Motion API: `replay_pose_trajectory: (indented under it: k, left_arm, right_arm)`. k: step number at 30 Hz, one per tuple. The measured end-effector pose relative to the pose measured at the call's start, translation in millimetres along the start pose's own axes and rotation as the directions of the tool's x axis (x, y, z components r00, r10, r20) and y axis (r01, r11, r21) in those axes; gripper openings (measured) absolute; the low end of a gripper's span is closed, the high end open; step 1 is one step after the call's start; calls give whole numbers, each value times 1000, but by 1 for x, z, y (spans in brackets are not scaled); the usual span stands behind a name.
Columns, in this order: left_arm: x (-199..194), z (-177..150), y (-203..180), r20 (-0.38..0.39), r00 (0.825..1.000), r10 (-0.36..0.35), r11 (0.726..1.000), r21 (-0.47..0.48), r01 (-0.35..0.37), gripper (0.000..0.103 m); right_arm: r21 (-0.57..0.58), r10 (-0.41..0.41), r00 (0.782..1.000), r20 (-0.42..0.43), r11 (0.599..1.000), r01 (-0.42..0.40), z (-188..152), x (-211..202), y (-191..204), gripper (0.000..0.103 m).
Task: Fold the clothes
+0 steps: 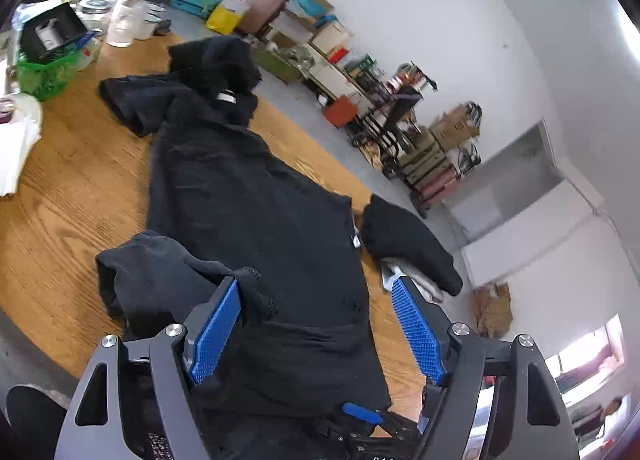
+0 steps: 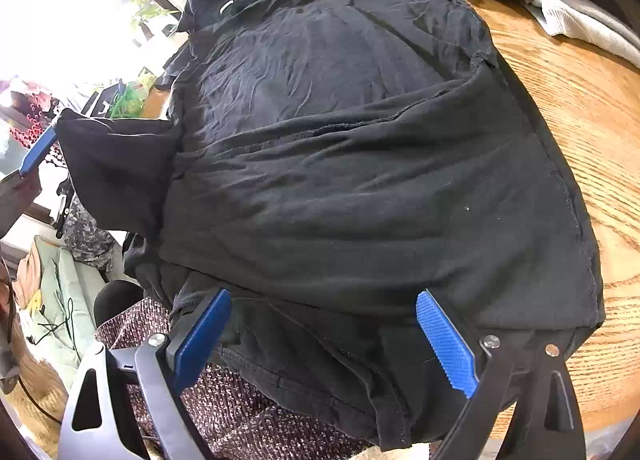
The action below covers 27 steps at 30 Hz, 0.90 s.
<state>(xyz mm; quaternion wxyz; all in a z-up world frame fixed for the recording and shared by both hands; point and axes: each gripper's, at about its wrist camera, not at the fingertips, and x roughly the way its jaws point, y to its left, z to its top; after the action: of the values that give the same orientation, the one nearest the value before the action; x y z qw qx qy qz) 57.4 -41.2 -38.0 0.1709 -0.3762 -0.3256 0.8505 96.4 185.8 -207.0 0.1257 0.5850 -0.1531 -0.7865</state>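
A black hooded garment [image 1: 248, 196] lies spread lengthwise on the round wooden table [image 1: 72, 180], hood [image 1: 216, 60] at the far end. My left gripper [image 1: 314, 282] hovers open over its near part, with fabric between the blue pads [image 1: 216, 332]. A bunched sleeve [image 1: 152, 280] leans against the tip of the left finger. In the right wrist view my right gripper [image 2: 323, 296] stands open at the garment's hem [image 2: 320, 360], which hangs over the table edge [image 2: 600, 360]. The same sleeve [image 2: 112, 172] rises at the left.
A folded black piece [image 1: 408, 244] on pale cloth [image 2: 580, 24] sits at the table's right. White fabric [image 1: 16, 148], a green basket [image 1: 44, 76], jars [image 1: 124, 20] and a plant stand at the far left. A person's speckled clothing [image 2: 240, 400] is below the hem.
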Motion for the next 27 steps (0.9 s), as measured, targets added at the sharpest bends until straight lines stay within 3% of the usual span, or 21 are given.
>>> replay_pose_trajectory:
  k: [4,7,10,13,20,27]
  left_arm:
    - [-23,4,31,72,997,27,995,-96,-20,78]
    - [-38,2,62,119,991,68,976,-213,-41,77]
    - [-41,-1,83,109,985,133,955,-279,-98,77]
    - [-40,-4,86,94,981,169,954,-267,-138,77]
    - [-25,-7,56,59,970,234,968,-108,-227,77]
    - [-35,-2,49,54,996,70,988,-139,-62,77]
  right_arm:
    - [-9,-7,1000,-2,1000,7,1,2,2,97]
    - [-11,-8,1000,-3,1000,8,2,2,3,98]
    - [-13,-10,1000,-5,1000,10,2,3,4,98]
    - [-20,-16,1000,-8,1000,16,2,4,4,99]
    - [-23,-26,1000,-9,999,26,2,5,6,99]
    - [-22,-28,1000,-11,999,28,2,5,7,99]
